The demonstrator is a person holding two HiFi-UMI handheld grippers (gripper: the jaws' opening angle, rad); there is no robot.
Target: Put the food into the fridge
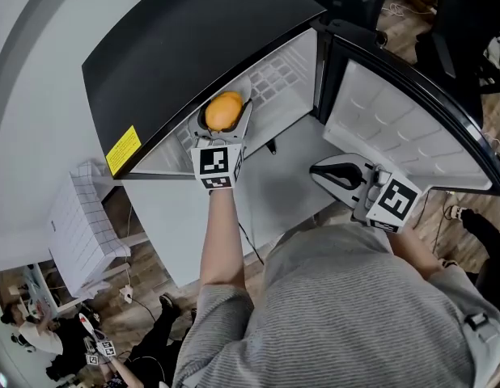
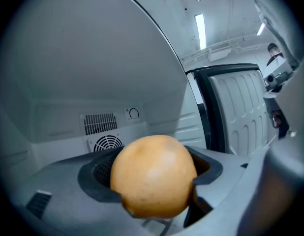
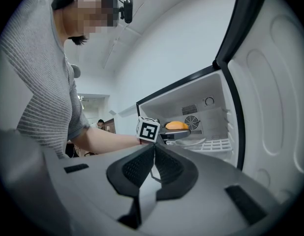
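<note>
An orange (image 1: 223, 111) is clamped in my left gripper (image 1: 226, 124), which reaches into the open top compartment of the fridge (image 1: 185, 47). In the left gripper view the orange (image 2: 153, 181) fills the space between the dark pads, with the fridge's back wall and fan vent (image 2: 107, 142) behind it. My right gripper (image 1: 341, 174) hangs shut and empty in front of the open fridge door (image 1: 404, 128). From the right gripper view the orange (image 3: 176, 125) shows above a white wire shelf (image 3: 211, 144).
The fridge door (image 3: 270, 82) stands wide open at the right. A white crate-like box (image 1: 80, 225) sits on the floor to the left of the fridge. Chairs and cables lie beyond the door, and people stand at the lower left.
</note>
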